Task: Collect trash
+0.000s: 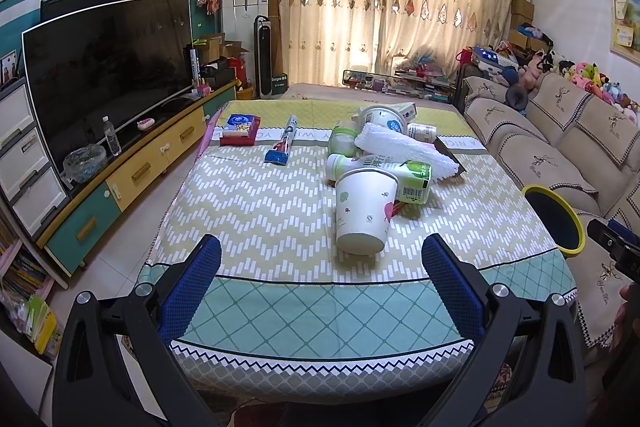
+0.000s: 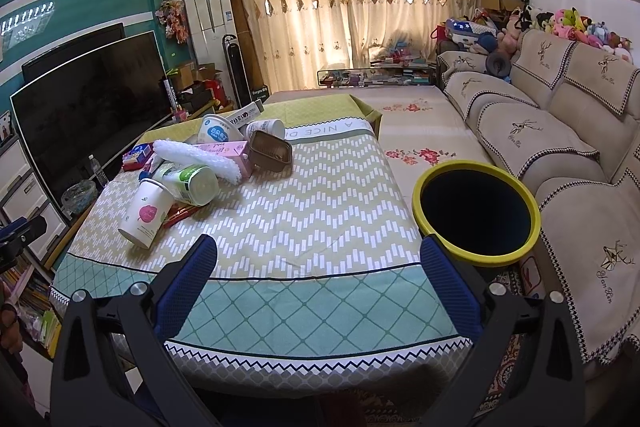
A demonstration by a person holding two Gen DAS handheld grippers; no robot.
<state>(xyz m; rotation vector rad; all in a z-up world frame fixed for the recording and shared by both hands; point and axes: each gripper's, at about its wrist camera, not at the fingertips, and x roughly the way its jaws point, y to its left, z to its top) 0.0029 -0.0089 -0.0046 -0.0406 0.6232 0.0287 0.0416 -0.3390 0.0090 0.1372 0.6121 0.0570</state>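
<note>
Living-room clutter surrounds a cloth-covered table (image 1: 256, 211) where trash is heaped toward the far side: a paper cup (image 1: 365, 211) tipped over in front, a green-capped bottle (image 1: 400, 175) and white bubble wrap (image 1: 404, 149) behind. Left gripper (image 1: 320, 259) and right gripper (image 2: 318, 259) hover wide apart, holding nothing, while a yellow-rimmed bin (image 2: 476, 213) stands beside the table.

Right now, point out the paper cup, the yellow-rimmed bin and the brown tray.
paper cup (image 1: 362, 215): left wrist view, on its printed side wall.
yellow-rimmed bin (image 2: 448, 169): right wrist view, on the far yellow rim.
brown tray (image 2: 269, 157): right wrist view, on its front wall.
</note>
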